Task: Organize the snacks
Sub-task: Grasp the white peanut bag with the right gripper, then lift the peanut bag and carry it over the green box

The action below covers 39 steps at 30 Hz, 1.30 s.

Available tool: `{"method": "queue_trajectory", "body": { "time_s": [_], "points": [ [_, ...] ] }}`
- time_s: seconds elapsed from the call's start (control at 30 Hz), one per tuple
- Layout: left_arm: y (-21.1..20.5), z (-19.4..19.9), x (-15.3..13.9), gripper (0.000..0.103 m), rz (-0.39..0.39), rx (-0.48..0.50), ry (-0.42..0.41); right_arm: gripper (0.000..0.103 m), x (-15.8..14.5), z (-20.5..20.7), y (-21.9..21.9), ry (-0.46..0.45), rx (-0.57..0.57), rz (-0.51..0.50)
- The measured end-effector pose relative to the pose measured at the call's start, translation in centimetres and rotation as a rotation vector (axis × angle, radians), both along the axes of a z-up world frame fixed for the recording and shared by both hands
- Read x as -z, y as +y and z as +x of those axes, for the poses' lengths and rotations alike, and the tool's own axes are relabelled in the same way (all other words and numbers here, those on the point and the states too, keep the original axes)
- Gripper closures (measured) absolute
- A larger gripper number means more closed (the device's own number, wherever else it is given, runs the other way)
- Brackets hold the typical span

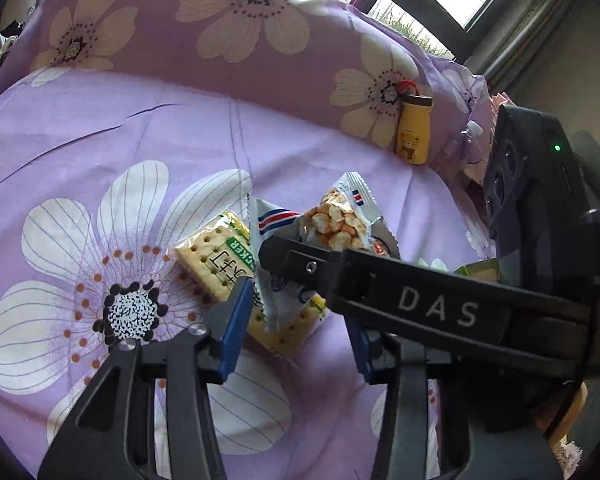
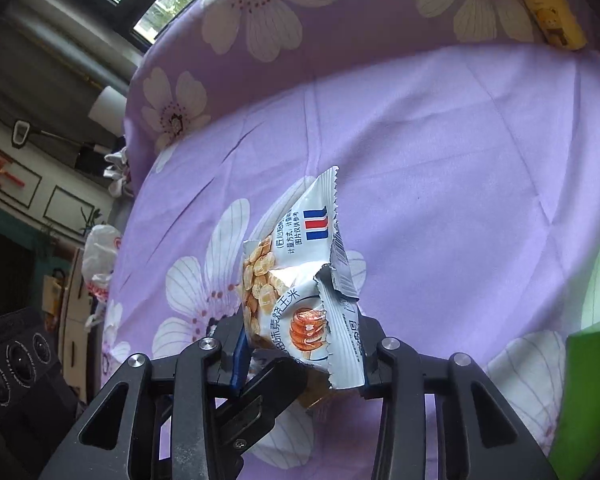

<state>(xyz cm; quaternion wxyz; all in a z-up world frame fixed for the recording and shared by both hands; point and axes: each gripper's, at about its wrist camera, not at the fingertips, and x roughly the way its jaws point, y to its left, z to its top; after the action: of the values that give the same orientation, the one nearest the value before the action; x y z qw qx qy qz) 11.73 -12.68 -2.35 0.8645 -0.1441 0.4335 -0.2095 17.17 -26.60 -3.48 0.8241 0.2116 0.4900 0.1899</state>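
Observation:
My right gripper point(image 2: 300, 360) is shut on a white corn snack packet point(image 2: 300, 280) and holds it above the purple flowered cloth point(image 2: 460, 160). The same packet point(image 1: 340, 220) and the right gripper's finger show in the left wrist view. My left gripper point(image 1: 296, 320) is open just above a cracker packet point(image 1: 216, 256) that lies on the cloth, with another white packet point(image 1: 268, 280) lying across it between the blue pads point(image 1: 232, 328). Neither is gripped.
A yellow bear bottle point(image 1: 414, 128) leans against the flowered backrest at the far right. A green box point(image 2: 584, 392) sits at the right edge. A clear bottle point(image 1: 466, 140) and clutter lie past the cloth's right side. Speakers point(image 2: 16, 364) stand at left.

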Motion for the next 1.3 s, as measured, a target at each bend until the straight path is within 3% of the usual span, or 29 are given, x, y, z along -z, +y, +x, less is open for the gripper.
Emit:
{"method": "queue_trajectory", "body": {
  "time_s": [0.23, 0.53, 0.87, 1.3],
  "points": [
    [-2.7, -3.6, -3.7, 0.059, -0.010, 0.083, -0.084, 0.061, -3.8, -4.8, -3.1, -0.084, 0.059, 0.048],
    [-8.2, -8.9, -6.8, 0.058, -0.042, 0.246, -0.149, 0.061, -7.6, -12.7, -8.5, -0.180, 0.190, 0.029],
    [-14.3, -12.9, -7.1, 0.059, -0.043, 0.397, -0.156, 0.061, -7.2, -19.0, -14.7, -0.198, 0.335, 0.073],
    [-17.2, -13.1, -5.7, 0.060, -0.059, 0.401, -0.092, 0.061, -5.8, -19.9, -18.0, -0.161, 0.381, 0.073]
  ]
}}
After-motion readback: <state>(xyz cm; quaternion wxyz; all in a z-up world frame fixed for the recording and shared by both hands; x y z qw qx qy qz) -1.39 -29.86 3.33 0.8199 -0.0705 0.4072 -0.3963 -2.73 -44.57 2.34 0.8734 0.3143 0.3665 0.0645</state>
